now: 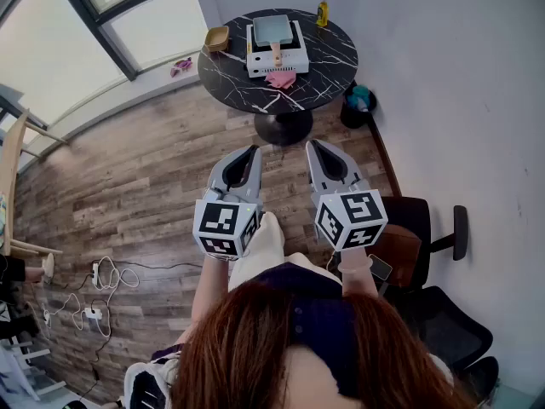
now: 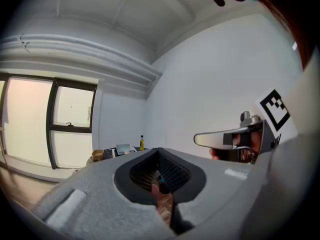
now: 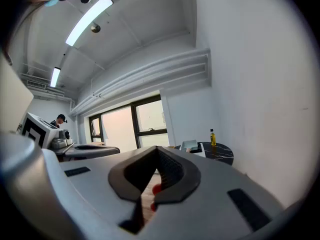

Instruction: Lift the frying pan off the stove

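Well back from round black marble table (image 1: 223,82): approach pending. Left gripper (image 1: 252,150), right gripper (image 1: 312,144) empty, jaws pressed together. Next: reach grey square frying pan (image 1: 272,29), spread jaws.

Black white-veined table (image 1: 330,54), white stove (image 1: 295,62)

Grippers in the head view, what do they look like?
Both the left gripper and the right gripper have pale grey, tapering tongs with a black ribbed inner lining. Each carries a white cube printed with black square markers at the back.
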Motion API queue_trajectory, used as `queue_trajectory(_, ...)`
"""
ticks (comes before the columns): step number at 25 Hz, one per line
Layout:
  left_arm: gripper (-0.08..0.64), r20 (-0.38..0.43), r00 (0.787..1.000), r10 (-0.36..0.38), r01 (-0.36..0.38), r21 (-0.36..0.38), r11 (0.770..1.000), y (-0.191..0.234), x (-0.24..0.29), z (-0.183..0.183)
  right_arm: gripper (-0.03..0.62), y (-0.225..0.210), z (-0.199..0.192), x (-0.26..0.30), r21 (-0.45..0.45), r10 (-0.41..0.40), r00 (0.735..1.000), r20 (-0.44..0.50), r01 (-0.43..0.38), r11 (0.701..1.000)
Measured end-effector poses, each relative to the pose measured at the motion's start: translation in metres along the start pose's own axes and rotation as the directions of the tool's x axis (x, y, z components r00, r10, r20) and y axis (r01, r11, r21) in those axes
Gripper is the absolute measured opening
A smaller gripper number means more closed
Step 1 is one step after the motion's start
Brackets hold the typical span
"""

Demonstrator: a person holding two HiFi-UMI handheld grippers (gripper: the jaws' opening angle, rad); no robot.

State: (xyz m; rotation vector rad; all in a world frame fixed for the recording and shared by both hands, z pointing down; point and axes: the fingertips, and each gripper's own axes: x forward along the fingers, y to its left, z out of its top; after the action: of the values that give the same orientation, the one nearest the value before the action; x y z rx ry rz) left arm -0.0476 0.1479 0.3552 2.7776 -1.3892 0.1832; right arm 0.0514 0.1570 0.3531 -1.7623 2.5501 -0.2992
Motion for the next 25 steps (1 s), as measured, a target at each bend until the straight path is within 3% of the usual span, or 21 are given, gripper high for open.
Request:
queue_trajectory(12, 0.012, 0.015, 1.0, -0.008, 0.008, 0.014, 1.0, 0.0, -0.001, 0.002, 0.008, 0.001, 0.004, -0.005, -0.031, -0.03, 0.999, 0.017, 0.031, 0.999)
queue_trajectory(18, 0.012, -0.015, 1.0, -0.011, 0.01, -0.014, 1.0, 0.047, 0.055, -0.002, 0.009, -0.02, 0.005, 0.064, 0.007, -0.015, 1.0, -0.019, 0.015, 1.0)
queue_trajectory(25, 0.012, -0.02, 1.0, -0.016, 0.015, -0.025, 1.0, 0.077, 0.085, -0.003, 0.009, -0.033, 0.009, 0.104, 0.011, -0.024, 0.999, -0.02, 0.025, 1.0)
